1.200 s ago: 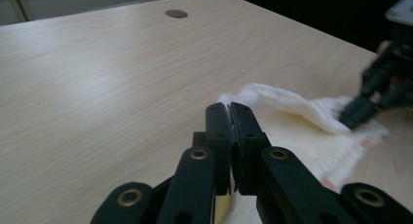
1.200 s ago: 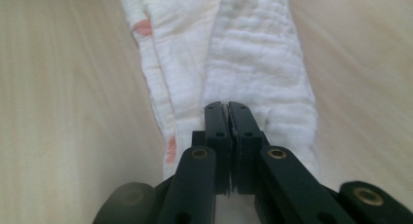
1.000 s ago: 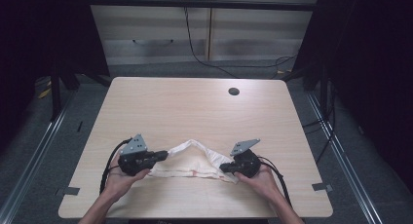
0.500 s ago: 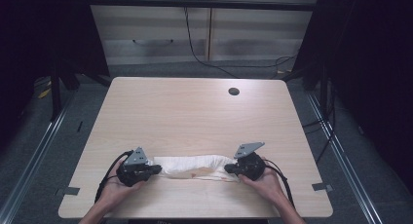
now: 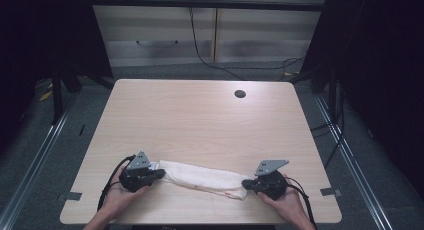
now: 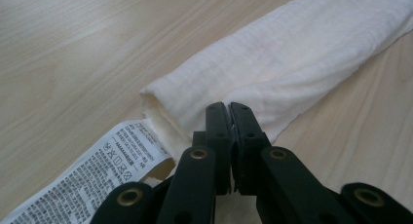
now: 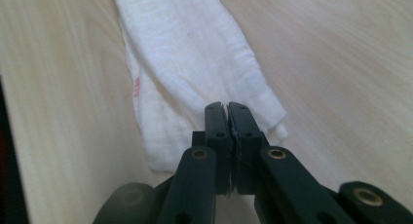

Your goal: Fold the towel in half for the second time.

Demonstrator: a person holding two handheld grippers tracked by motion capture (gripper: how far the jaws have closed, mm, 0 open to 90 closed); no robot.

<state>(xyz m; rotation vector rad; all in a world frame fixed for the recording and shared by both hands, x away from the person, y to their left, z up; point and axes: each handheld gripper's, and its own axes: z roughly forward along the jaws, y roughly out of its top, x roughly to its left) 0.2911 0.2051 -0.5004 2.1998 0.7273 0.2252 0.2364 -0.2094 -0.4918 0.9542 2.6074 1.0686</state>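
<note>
Here, both tongs are clenched. The left gripper [image 5: 159,173] has its jaws pressed together on the left end of the white cloth [image 5: 202,177], fabric pinched between the tips; in the left gripper view the jaws meet with no gap, right at the folded edge of the cloth [image 6: 292,68]. The right gripper [image 5: 246,183] does the same at the other end, jaws closed on a corner of the cloth [image 7: 190,58] in its own view. Each is gripped by a hand, w/ the left hand [image 5: 117,195] and right hand [image 5: 285,202] coming in from the near edge.

Why held so: prob. to keep the strip taut btwn the two ends so the fold stays flat and straight. The cloth lies as a long narrow band on the table [image 5: 200,120], near the front edge, running left to right, slightly lower at the right. A care label [image 6: 92,175] sticks out beside the left jaws, so that end is the hem.

Further out: a small dark hole [image 5: 240,94] far right in the tabletop, well apart from the work. Next fold likely needs both ends lifted together.
</note>
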